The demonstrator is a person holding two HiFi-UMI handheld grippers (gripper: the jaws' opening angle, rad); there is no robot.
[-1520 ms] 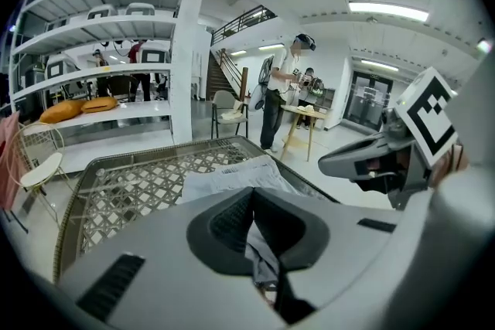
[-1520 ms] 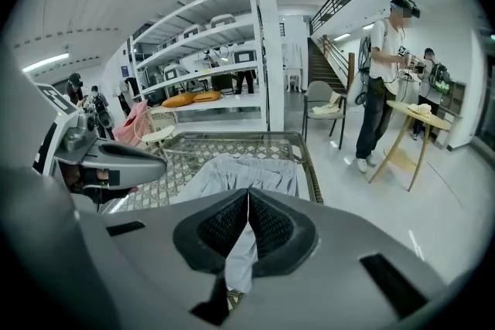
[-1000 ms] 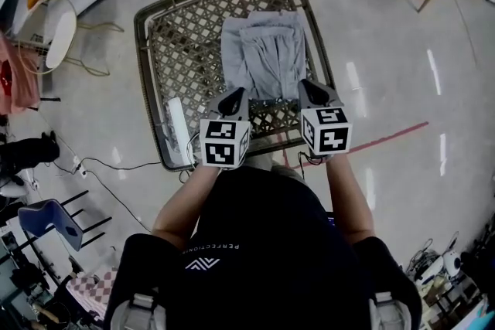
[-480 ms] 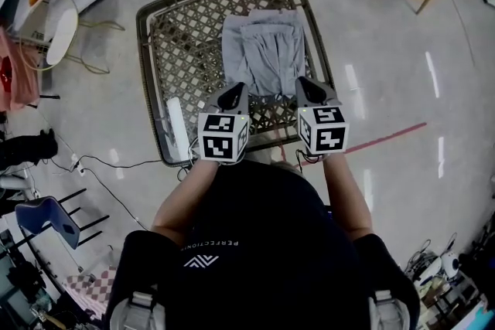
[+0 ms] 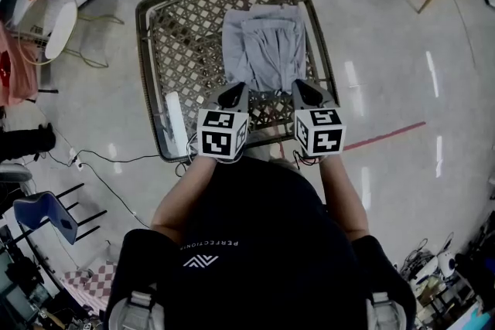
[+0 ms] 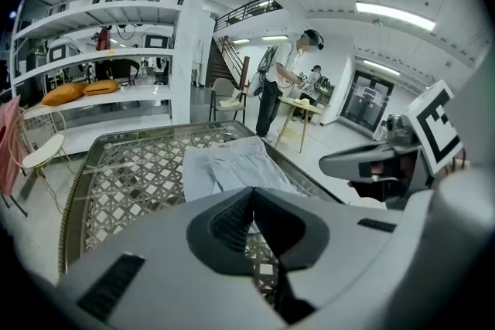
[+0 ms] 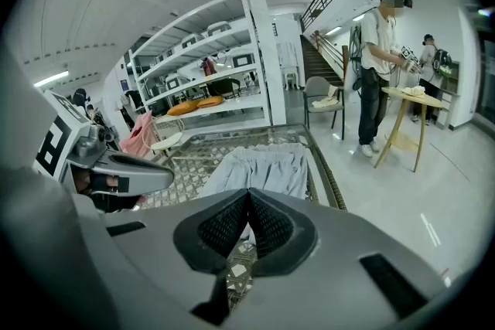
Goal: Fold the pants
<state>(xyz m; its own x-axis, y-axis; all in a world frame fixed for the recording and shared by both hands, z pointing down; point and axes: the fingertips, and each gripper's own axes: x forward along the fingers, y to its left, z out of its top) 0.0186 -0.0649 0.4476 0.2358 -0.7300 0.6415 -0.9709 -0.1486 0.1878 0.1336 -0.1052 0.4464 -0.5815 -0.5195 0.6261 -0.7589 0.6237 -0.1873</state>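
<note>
Light grey pants (image 5: 263, 46) lie flat on the right half of a lattice-topped table (image 5: 182, 35), waistband at the far side, and partly folded lengthwise. They also show in the left gripper view as the pants (image 6: 224, 166) and in the right gripper view as the pants (image 7: 267, 166). My left gripper (image 5: 234, 93) hovers at the pants' near left corner, jaws shut and empty. My right gripper (image 5: 303, 89) hangs at the near right corner, also shut with nothing between its jaws. Each gripper view shows the closed jaws just above the cloth's near edge.
A long white object (image 5: 176, 116) lies on the table's near left edge. A round white chair (image 5: 58, 27) stands to the left, with shelves behind it. A person (image 7: 379, 81) stands at a small wooden table (image 7: 410, 100) beyond. Cables (image 5: 100, 166) and red floor tape (image 5: 387, 137) lie nearby.
</note>
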